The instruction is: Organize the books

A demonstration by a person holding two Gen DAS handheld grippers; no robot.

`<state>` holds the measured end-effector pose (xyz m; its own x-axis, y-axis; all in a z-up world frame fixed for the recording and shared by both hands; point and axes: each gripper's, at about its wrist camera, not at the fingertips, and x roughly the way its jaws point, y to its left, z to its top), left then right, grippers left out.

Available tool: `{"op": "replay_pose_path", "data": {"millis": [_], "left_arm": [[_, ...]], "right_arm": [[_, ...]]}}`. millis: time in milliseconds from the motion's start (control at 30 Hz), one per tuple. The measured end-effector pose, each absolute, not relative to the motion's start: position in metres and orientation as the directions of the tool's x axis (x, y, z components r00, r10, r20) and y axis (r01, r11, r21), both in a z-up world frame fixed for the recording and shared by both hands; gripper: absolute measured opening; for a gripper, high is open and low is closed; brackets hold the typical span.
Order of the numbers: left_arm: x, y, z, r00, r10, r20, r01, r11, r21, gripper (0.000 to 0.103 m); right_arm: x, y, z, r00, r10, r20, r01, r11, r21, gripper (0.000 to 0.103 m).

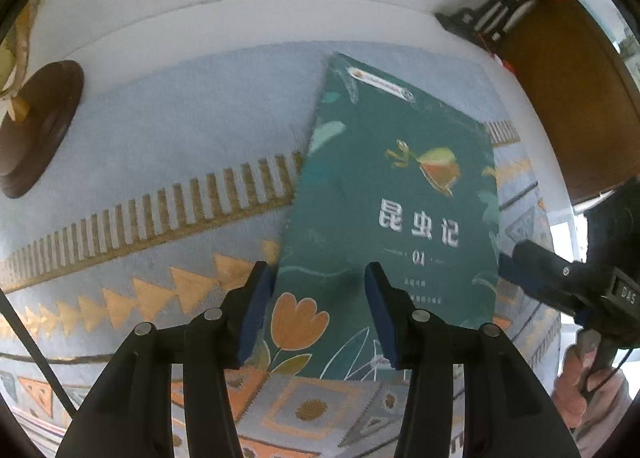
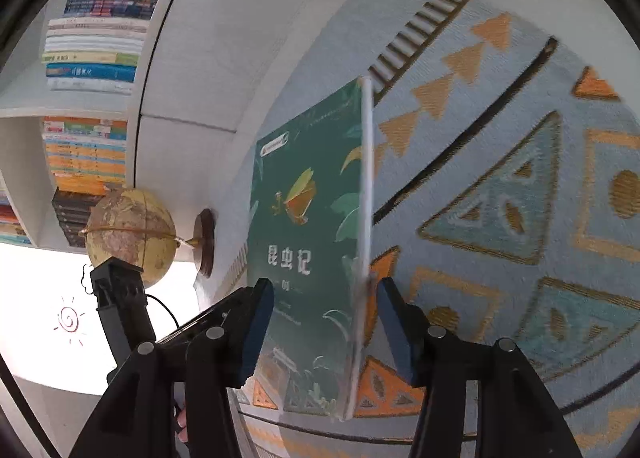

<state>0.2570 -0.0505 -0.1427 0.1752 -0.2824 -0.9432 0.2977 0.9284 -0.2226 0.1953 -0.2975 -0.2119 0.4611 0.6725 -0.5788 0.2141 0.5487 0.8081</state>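
Dark green paperback book (image 1: 384,218) with a frog on its cover lay on the pale blue patterned rug (image 1: 160,130), both grippers around its edges.

The left gripper (image 1: 318,314) stood apart over the book's near left corner, not pressing it. The right gripper (image 2: 326,334) straddled the book's white page edge, jaws apart. Only the right wrist view showed the globe (image 2: 130,232) and stacked shelf books (image 2: 96,30).
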Motion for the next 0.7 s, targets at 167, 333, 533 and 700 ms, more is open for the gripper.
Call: {"op": "replay_pose_path", "data": {"millis": [167, 333, 533, 700], "left_arm": [[0.250, -0.046, -0.143, 0.154, -0.303, -0.940, 0.298, 0.922, -0.248, 0.044], [0.246, -0.046, -0.143, 0.166, -0.275, -0.947, 0.302, 0.928, -0.216, 0.044], [0.247, -0.051, -0.143, 0.155, -0.275, -0.949, 0.288, 0.931, -0.223, 0.044], [0.248, -0.045, -0.145, 0.112, -0.413, -0.904, 0.224, 0.897, -0.382, 0.044]], "right_arm": [[0.199, -0.292, -0.205, 0.470, 0.676, -0.568, 0.174, 0.560, 0.810, 0.071], [0.191, -0.306, -0.197, 0.500, 0.768, -0.400, 0.104, 0.405, 0.908, 0.050], [0.188, -0.294, -0.212, 0.419, 0.785, -0.457, 0.161, 0.430, 0.888, 0.033], [0.185, -0.296, -0.232, 0.416, 0.742, -0.526, 0.256, 0.459, 0.851, 0.004]]}}
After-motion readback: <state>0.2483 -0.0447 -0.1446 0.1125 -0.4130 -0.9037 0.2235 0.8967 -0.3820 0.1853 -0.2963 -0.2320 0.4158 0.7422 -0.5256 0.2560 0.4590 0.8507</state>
